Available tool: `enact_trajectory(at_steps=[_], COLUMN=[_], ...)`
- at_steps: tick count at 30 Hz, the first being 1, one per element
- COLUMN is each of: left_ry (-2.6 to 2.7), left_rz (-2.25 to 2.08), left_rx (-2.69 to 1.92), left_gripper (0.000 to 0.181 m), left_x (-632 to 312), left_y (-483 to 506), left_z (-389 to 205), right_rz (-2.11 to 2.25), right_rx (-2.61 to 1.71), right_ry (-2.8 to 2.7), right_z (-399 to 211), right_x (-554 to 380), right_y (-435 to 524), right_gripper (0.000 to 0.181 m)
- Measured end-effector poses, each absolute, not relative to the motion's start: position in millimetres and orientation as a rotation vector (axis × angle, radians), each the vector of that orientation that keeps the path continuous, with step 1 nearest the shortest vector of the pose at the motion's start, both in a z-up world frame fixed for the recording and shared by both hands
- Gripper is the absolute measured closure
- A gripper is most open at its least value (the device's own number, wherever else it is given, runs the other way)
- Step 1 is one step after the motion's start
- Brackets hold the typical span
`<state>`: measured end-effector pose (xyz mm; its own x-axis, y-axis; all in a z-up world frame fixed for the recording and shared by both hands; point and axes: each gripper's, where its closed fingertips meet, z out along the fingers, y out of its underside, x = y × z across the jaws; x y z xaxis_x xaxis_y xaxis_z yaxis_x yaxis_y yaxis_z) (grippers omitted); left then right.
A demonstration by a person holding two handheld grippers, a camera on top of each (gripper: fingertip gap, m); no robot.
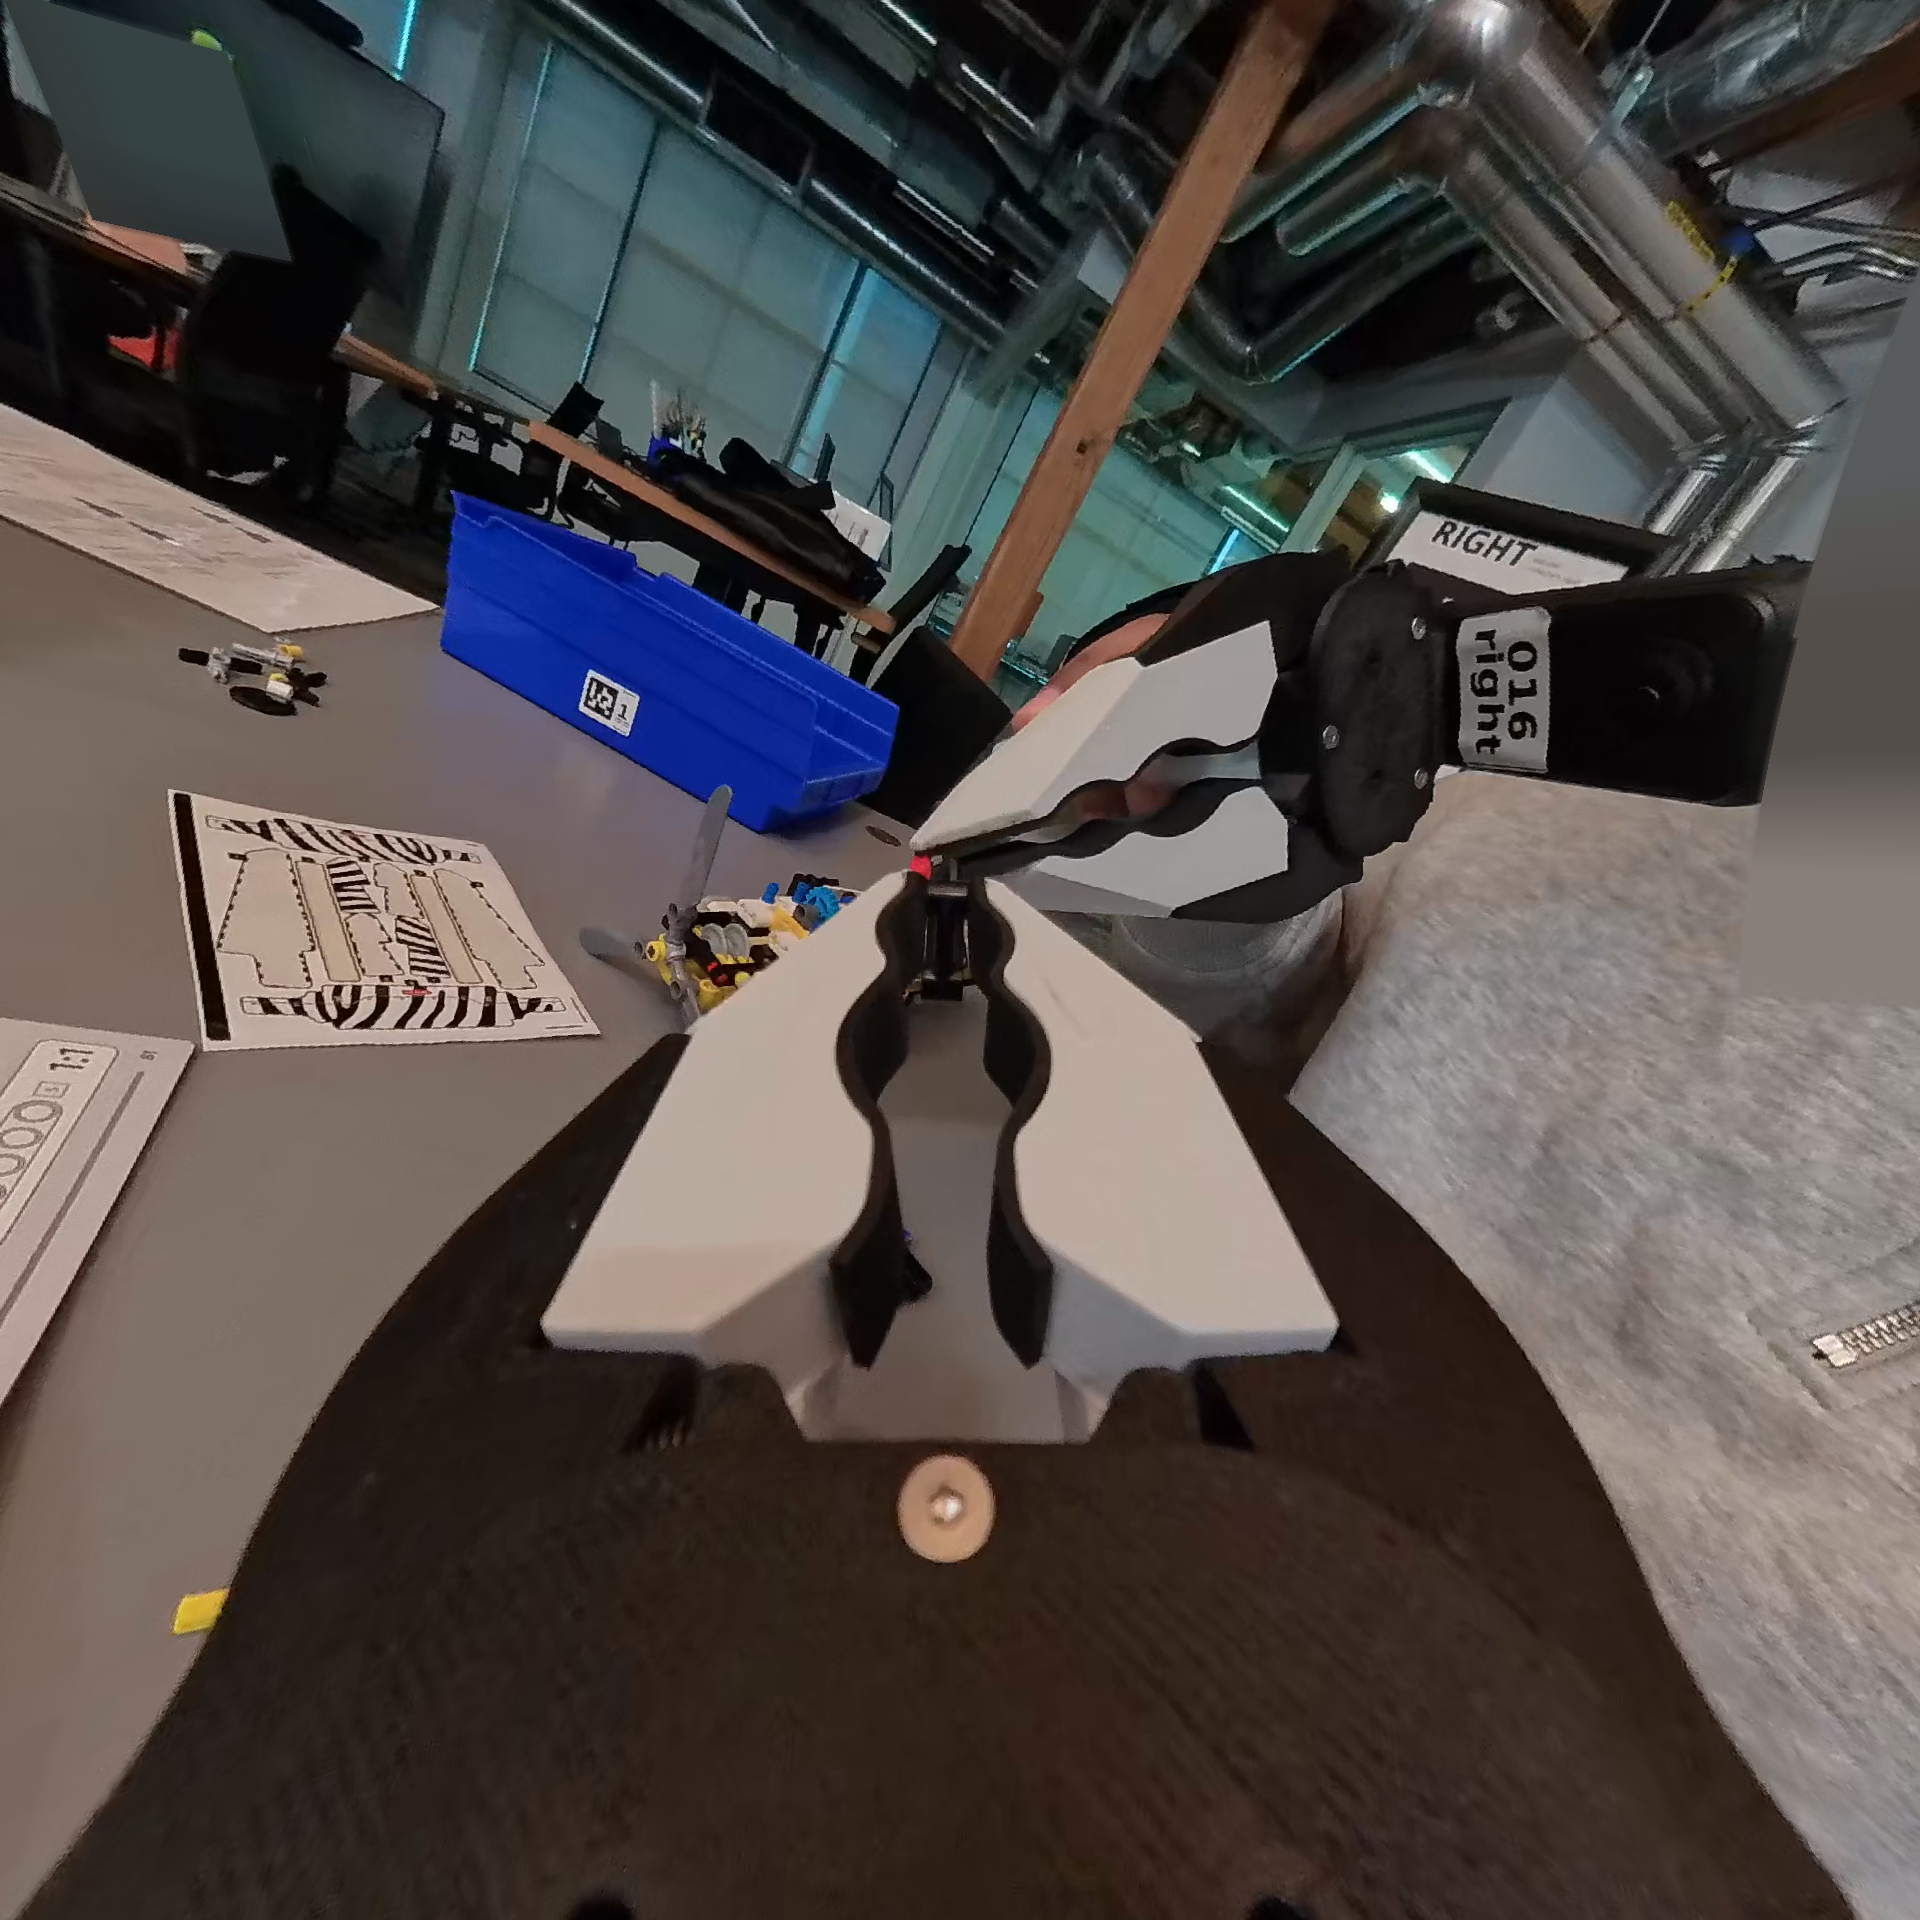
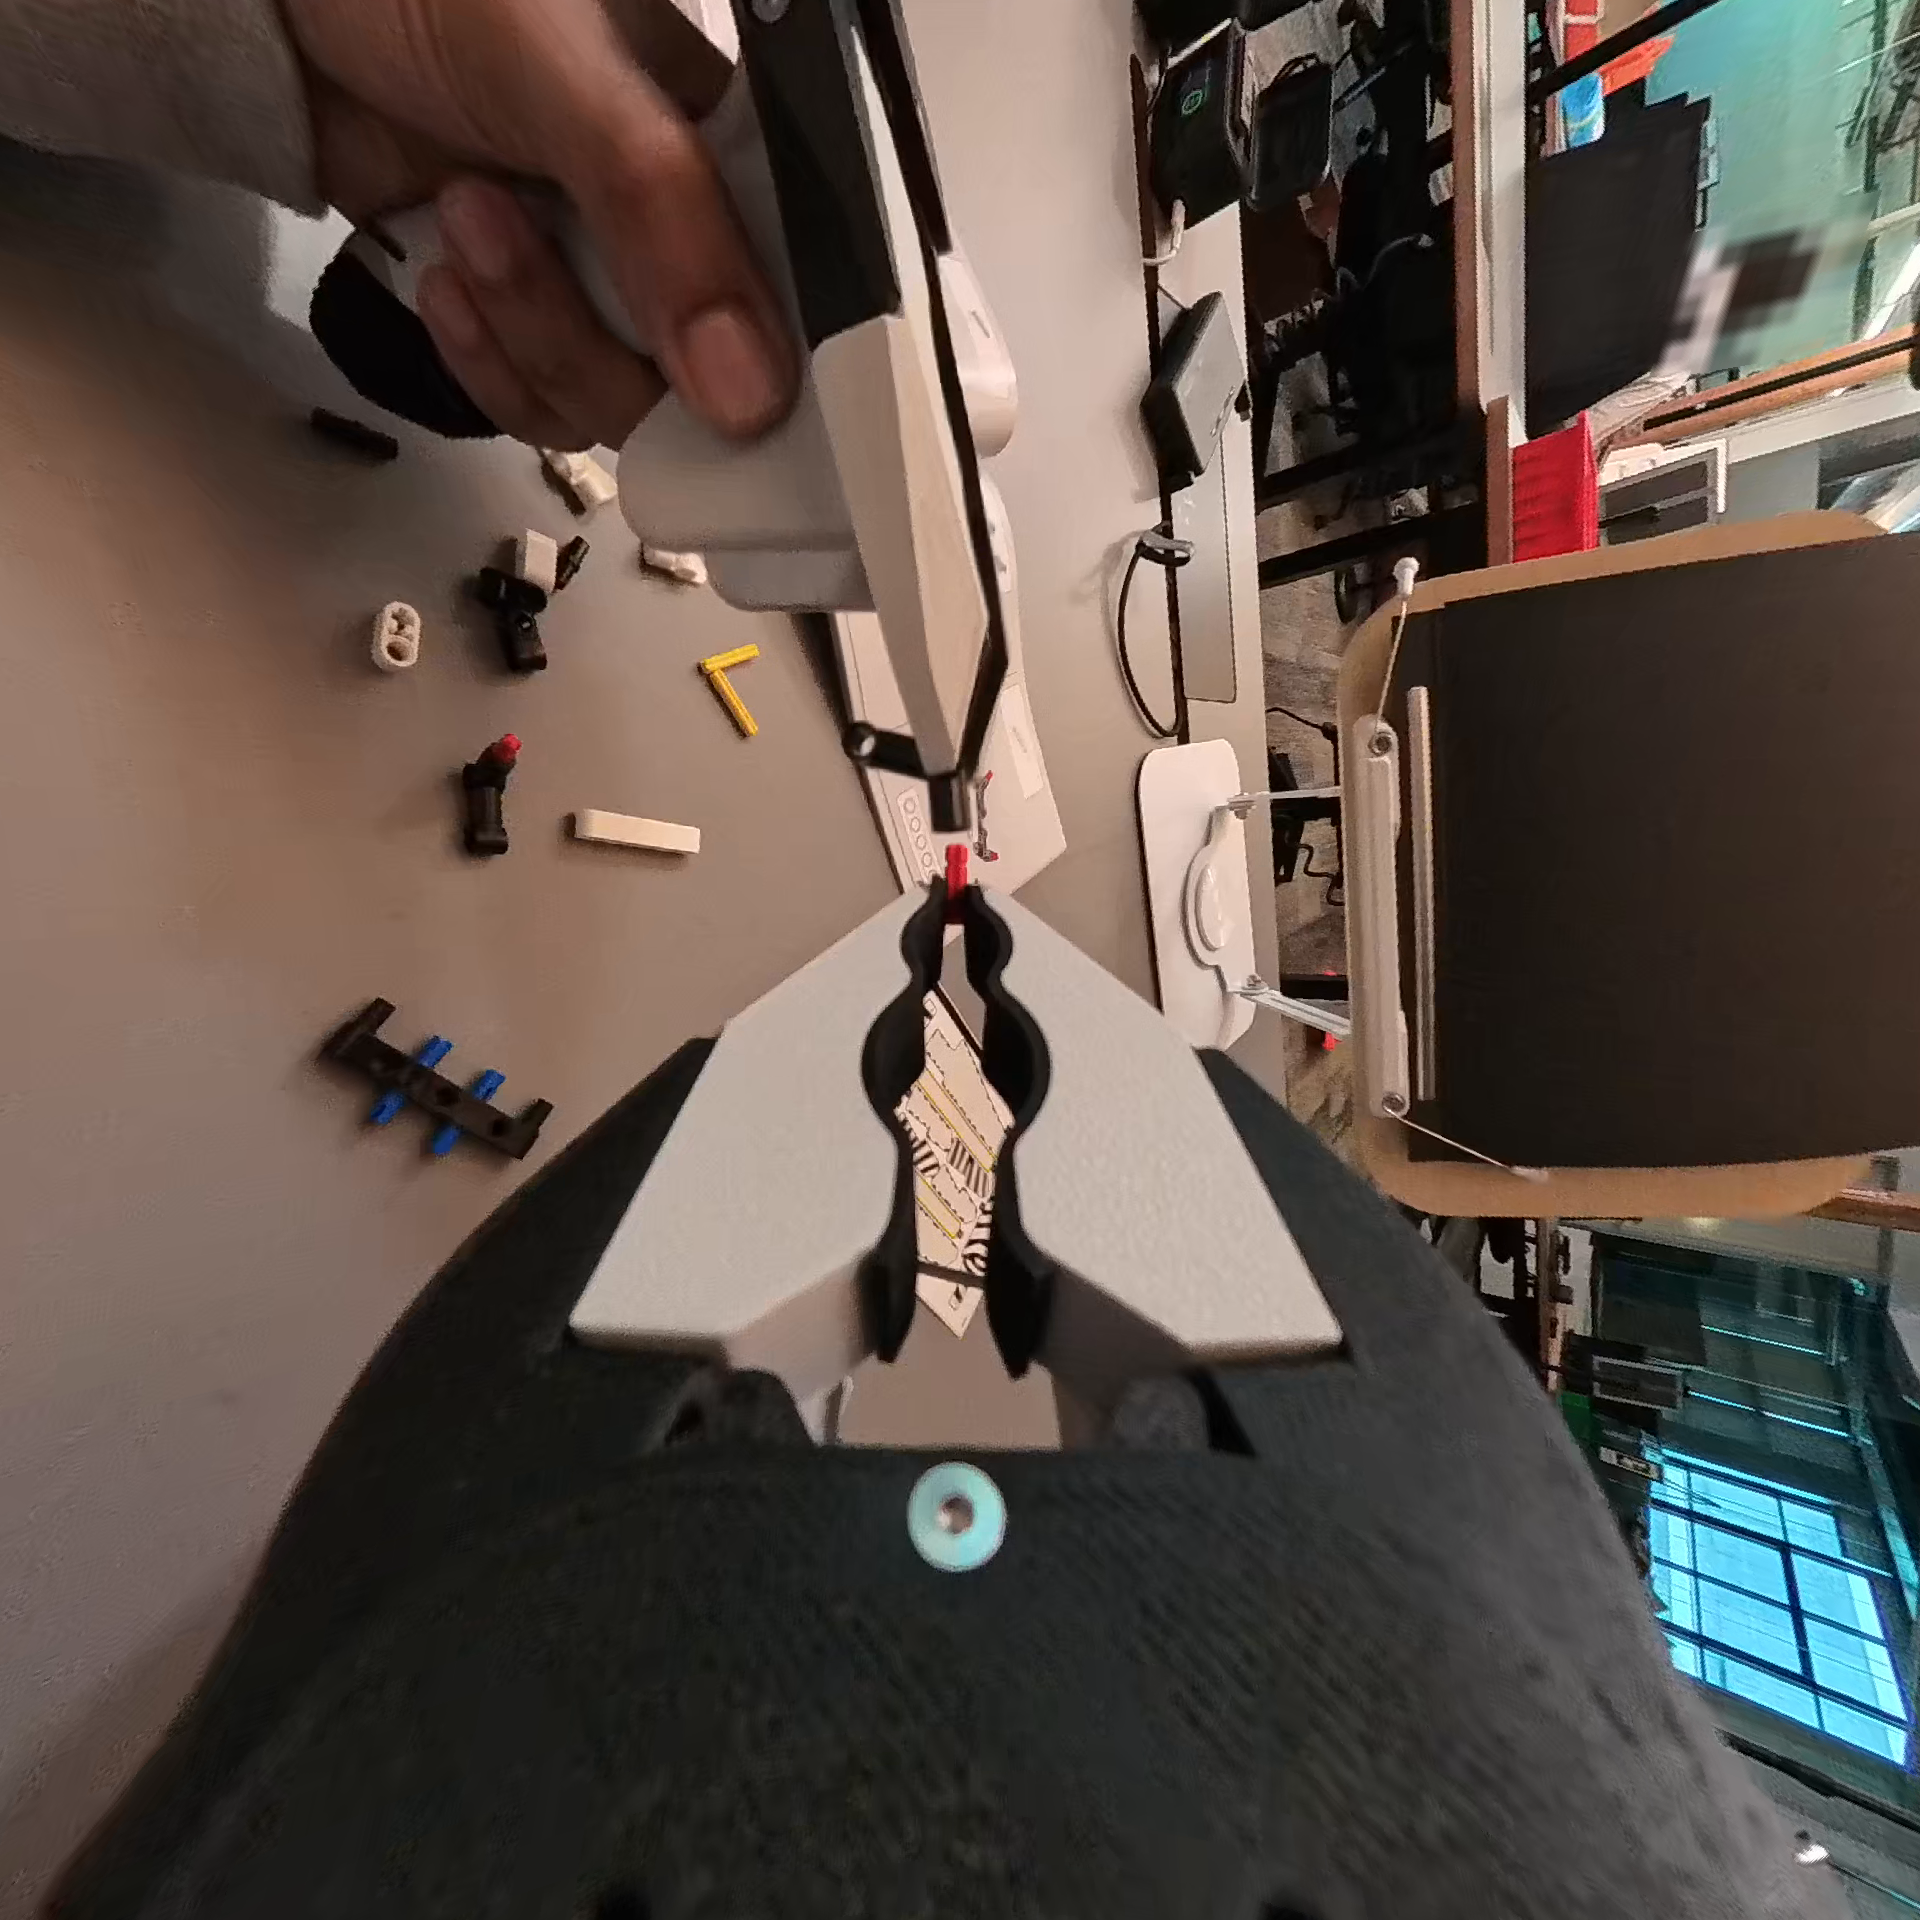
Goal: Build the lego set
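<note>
The right gripper [image 2: 957, 902] has its fingers pressed close on a small red pin [image 2: 956, 868], and the pin's tip sticks out past them. Just in front of it, the left gripper [image 1: 940, 883] has its fingers squeezed narrow on a small black connector piece [image 2: 947, 802], with a black arm of that piece poking out to the side. The red pin and the black piece are very near each other, up in the air above the desk [image 2: 208, 883]; it looks like the pin is meant to go into the hole of the black piece.

The pin is tiny and held only by its end. If it comes in crooked, it may jam or twist out of the fingers and drop. A hard push could also turn the black piece in the left fingers.

Below on the desk lie loose parts: a black beam with blue pins [image 2: 436, 1086], a yellow angle piece [image 2: 730, 686] and a white bar [image 2: 636, 832]. Farther off sit a half-built model [image 1: 732, 940], a sticker sheet [image 1: 374, 920] and a blue bin [image 1: 665, 665]
</note>
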<state>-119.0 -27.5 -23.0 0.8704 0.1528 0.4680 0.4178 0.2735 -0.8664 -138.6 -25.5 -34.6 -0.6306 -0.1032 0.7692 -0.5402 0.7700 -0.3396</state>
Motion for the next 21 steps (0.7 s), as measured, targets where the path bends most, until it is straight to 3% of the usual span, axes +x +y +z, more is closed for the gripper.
enact_trajectory(at_steps=[21], left_ry=[-0.489], left_rz=[-0.182], left_rx=[-1.338], left_gripper=[0.176], left_x=[-113.1], left_y=[-23.8], left_z=[-25.4], right_rz=[0.833], right_rx=[0.466], right_ry=[-2.366], right_z=[-36.3], right_x=[-122.1], right_y=[-19.9], right_gripper=[0.180])
